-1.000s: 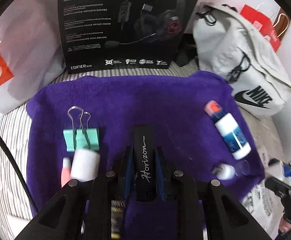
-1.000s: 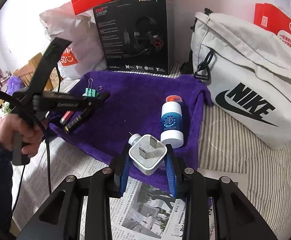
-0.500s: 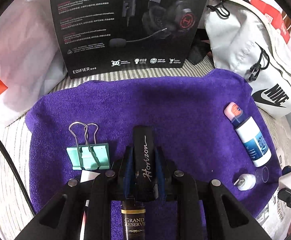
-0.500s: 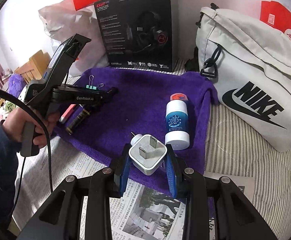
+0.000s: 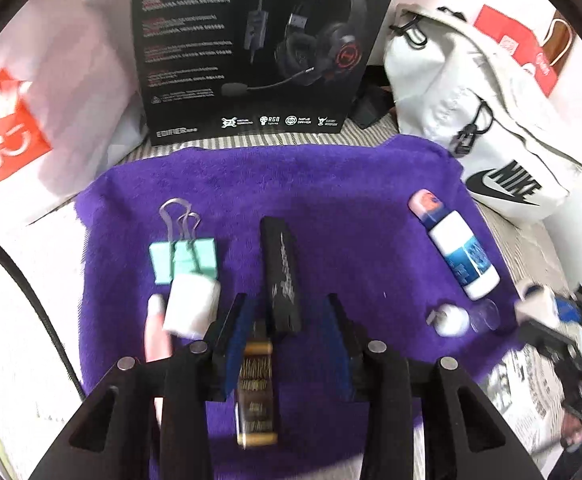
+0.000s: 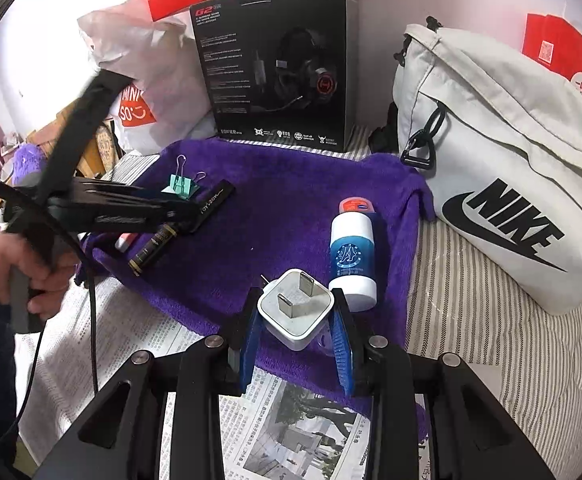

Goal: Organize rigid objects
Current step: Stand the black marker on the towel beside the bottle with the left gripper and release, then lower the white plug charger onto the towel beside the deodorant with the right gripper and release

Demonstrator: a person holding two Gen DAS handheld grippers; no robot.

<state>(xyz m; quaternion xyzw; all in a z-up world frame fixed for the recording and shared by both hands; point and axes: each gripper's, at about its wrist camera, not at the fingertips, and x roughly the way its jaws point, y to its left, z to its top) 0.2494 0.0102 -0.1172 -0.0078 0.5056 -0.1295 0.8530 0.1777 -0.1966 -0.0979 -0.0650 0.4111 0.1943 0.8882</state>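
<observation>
My right tongs [image 6: 296,320] squeeze a white square plug w/ two metal prongs [image 6: 295,308] – the blue pads press on both its sides. It hangs over the near edge of the fuzzy purple towel [image 6: 291,196]. Under it is a newspaper page [image 6: 291,440].

My left tongs [image 5: 287,312] have just been opening. The flat black case w/ silver writing [image 5: 281,272] lies on the towel between the blue pads, but they don't press on it, there are gaps on both sides. A dark tube w/ gold bands [image 5: 257,392] lies just behind it, in line. In the right view my left hand [image 6: 39,264] holds the tongs' handle, and I've got a dark blue sleeve on.

Left of the case is a small white roll [image 5: 191,306] and a pink stick [image 5: 155,332], touching each other. Just past them – a mint green binder clip w/ silver wire handles [image 5: 183,256].

To the right lies a white bottle w/ blue label & orange cap [image 6: 353,256], on its side. Near it is a small white plug thing [image 5: 449,320], too blurry to tell more.

Past the towel stands a black headset box [image 6: 279,68]. A white cloth bag w/ a black Nike logo [image 6: 503,184] leans at the right. A white plastic bag w/ a red patch [image 5: 19,120] sits at the left.
</observation>
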